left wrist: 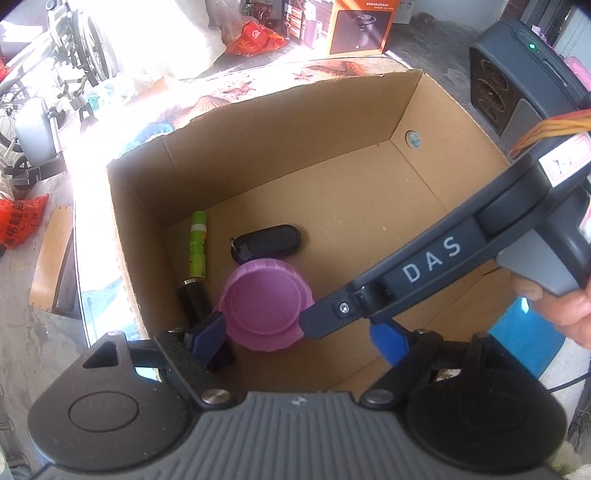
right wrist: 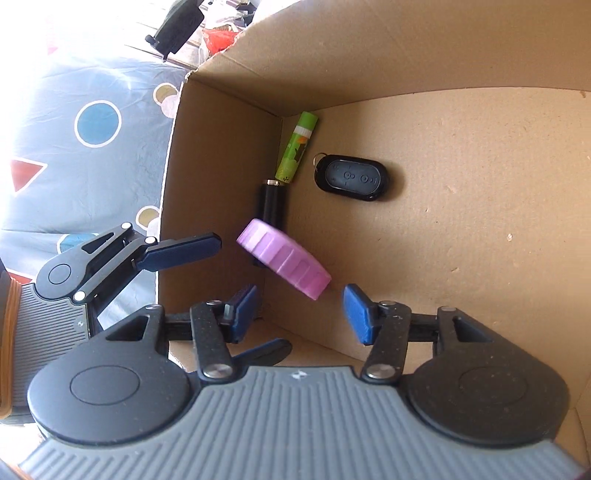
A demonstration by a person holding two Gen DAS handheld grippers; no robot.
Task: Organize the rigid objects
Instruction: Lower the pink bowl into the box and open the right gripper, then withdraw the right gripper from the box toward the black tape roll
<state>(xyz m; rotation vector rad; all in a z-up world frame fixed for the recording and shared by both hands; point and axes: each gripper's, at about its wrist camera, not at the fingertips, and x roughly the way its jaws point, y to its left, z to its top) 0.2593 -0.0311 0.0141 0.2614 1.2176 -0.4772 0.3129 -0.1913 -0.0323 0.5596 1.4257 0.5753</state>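
Observation:
A purple lid (right wrist: pixel 284 264) lies tilted in the near corner of a cardboard box (right wrist: pixel 369 55), its raised edge by a black cylinder (right wrist: pixel 273 203). My right gripper (right wrist: pixel 301 314) is open just short of the lid, and neither pad touches it. My left gripper (left wrist: pixel 297 339) is open over the same corner, with the purple lid (left wrist: pixel 266 306) beside its left pad (left wrist: pixel 207 336) and far from the other. One finger (left wrist: pixel 321 321) of the right gripper reaches in from the right to the lid's edge. A green tube (right wrist: pixel 297 151) and a black key fob (right wrist: pixel 351 177) rest on the box floor.
The box stands on a tablecloth (right wrist: pixel 74 129) printed with coloured shapes. A hand (left wrist: pixel 565 310) grips the right tool's handle. Beyond the table are a wheelchair (left wrist: pixel 74 55), a red bag (left wrist: pixel 255 37) and an orange carton (left wrist: pixel 360 26). The box's far half holds nothing.

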